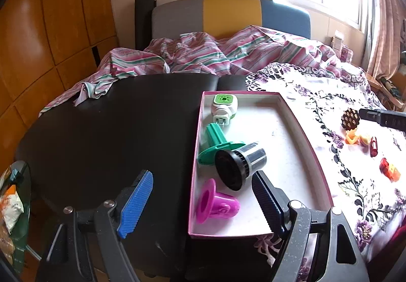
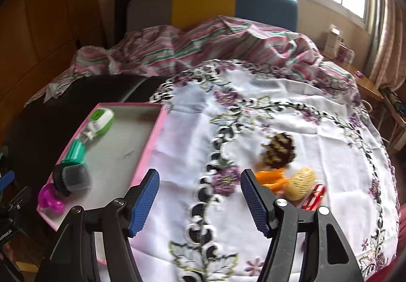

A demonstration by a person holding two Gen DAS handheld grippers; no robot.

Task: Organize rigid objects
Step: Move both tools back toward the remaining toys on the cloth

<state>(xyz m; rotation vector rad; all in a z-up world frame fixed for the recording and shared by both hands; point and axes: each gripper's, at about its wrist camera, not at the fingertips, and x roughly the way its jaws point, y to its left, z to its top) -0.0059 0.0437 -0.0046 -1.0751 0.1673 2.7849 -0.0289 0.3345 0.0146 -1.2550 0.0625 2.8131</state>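
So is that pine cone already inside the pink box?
No, the pine cone sits out on the flowered cloth, to the right of the pink box.

Striped bedding (image 1: pixel 203 53), colour-block headboard (image 1: pixel 231 15)

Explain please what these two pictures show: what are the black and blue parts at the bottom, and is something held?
They are hand-held tongs, one in each of a person's hands, with a camera on each looking along its fingers. One picture is from the left tongs, the other from the right tongs. Both stand open and hold nothing. On the table a pink tray holds a green-white plug device, a green part, a black filter and a magenta cup. On the flowered cloth lie a pine cone and small toys.
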